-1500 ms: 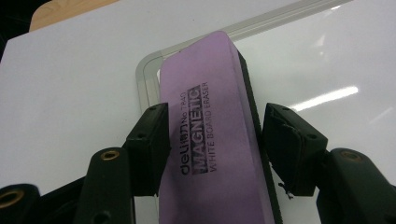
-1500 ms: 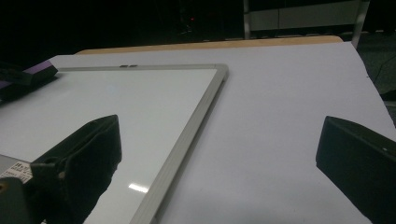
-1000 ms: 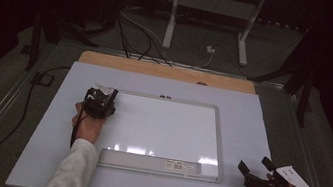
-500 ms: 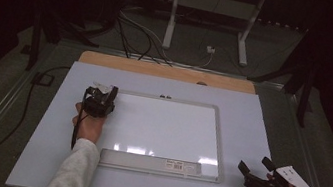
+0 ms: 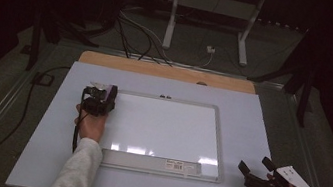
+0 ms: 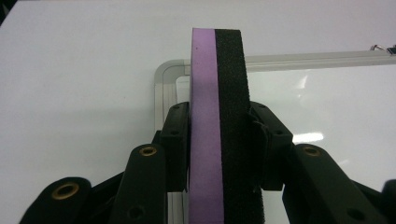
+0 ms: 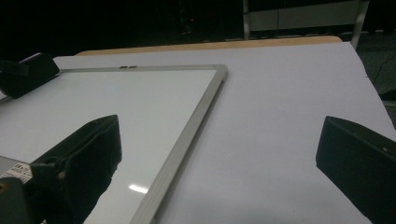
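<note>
So the left gripper point(image 5: 103, 97) has its fingers point(image 6: 175, 140) clamped tight on a flat foam eraser block, purple on one face and black felt on the other point(image 6: 217, 116). In the left gripper view the block stands on edge between the two black fingers, purple side toward the left one, black side toward the right one. The eraser sits right over the top left corner of a white rectangular whiteboard with a thin silver aluminium frame point(image 5: 164, 128), near where the rounded frame corner bends. I can't tell whether the block's far edge actually touches the board or hovers just above it.

The whiteboard lies flat in the middle of a pale grey-white surface point(image 5: 252, 117), with a silver tray strip along its near edge. The board looks clean, just a few light reflections on it.

The right gripper point(image 5: 256, 169) is well apart from all that, down at the near right corner of the surface, just off the board's lower right corner. Its fingers point(image 7: 88, 158) are spread wide with nothing between them, only bare surface and the board's frame edge beyond them. The person's left sleeve point(image 5: 79, 171) is light coloured.
</note>
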Available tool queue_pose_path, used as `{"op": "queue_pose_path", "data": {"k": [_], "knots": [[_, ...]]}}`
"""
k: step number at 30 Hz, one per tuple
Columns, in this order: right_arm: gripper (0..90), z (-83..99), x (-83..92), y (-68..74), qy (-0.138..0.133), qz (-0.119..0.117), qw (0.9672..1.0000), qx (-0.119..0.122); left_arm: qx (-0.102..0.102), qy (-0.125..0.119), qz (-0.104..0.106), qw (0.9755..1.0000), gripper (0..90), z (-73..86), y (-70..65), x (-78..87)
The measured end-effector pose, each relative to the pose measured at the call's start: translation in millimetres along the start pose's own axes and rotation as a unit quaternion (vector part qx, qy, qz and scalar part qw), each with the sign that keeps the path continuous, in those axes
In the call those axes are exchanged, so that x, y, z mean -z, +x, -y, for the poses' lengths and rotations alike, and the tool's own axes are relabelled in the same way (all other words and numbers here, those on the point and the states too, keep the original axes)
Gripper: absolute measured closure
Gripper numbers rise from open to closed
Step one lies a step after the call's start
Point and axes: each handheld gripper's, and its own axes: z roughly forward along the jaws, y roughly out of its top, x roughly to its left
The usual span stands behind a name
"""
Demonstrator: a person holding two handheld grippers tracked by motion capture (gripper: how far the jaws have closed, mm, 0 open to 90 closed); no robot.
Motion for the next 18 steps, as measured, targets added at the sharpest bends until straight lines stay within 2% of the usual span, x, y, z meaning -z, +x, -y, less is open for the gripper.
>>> {"op": "queue_pose_path", "data": {"k": [5, 11, 15, 18], "knots": [[0.8, 0.1, -0.1, -0.1, 0.0, 0.0, 1.0, 0.0, 0.019, 0.001, 0.004, 0.9998, 63.9, 6.9, 1.7, 10.1], [0.8, 0.5, -0.9, 0.3, 0.001, 0.0, 1.0, 0.002, 0.011, 0.005, 0.001, 0.9999, 64.0, 22.2, -0.6, 31.8], [0.8, 0.4, -0.8, 0.9, 0.001, -0.001, 1.0, 0.002, 0.007, 0.003, 0.011, 0.9999, 63.9, 34.9, -4.1, 46.2], [0.8, 0.5, -0.8, 1.3, 0.001, -0.001, 1.0, 0.001, 0.013, 0.0, 0.013, 0.9998, 63.9, 46.5, -6.8, 55.9]]}}
